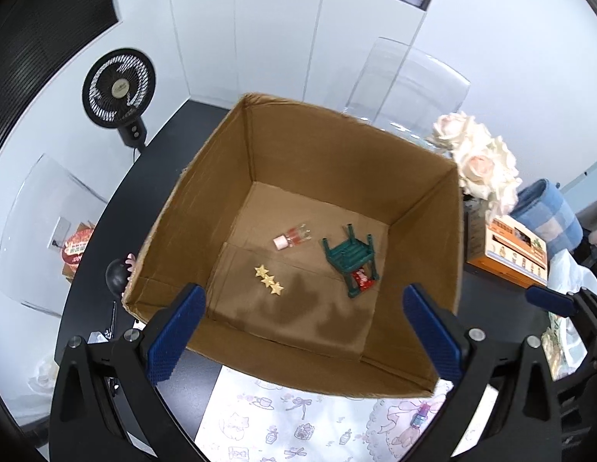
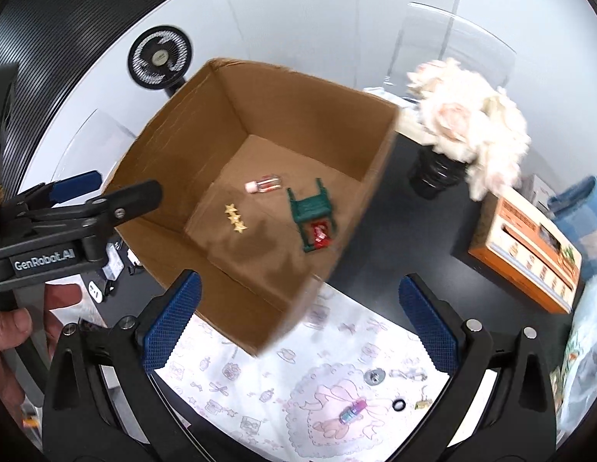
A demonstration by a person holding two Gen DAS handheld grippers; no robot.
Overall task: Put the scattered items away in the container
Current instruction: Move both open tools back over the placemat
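Red packet [image 1: 361, 279] half-hidden under green toy stool [image 1: 350, 256]; box's near corner [image 2: 298, 319] motion-blurred

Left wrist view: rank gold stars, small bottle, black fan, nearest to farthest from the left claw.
1. Gold stars, box floor, nearest the open left claw.
2. Small bottle, lying farther in, behind the stars.
3. Black fan, outside the box, far left by the wall.

- A lived-in room of a home or small office, not a workshop.
- White cabinet doors [image 1: 279, 38] line the back wall.
- A black fan [image 1: 119, 88] stands beside a dark desk [image 1: 152, 177].
- Clear plastic chairs [image 1: 406, 84] sit at the desk.
- A bouquet of pale artificial roses [image 2: 472, 123] and a printed orange carton [image 2: 529, 246] rest on it.
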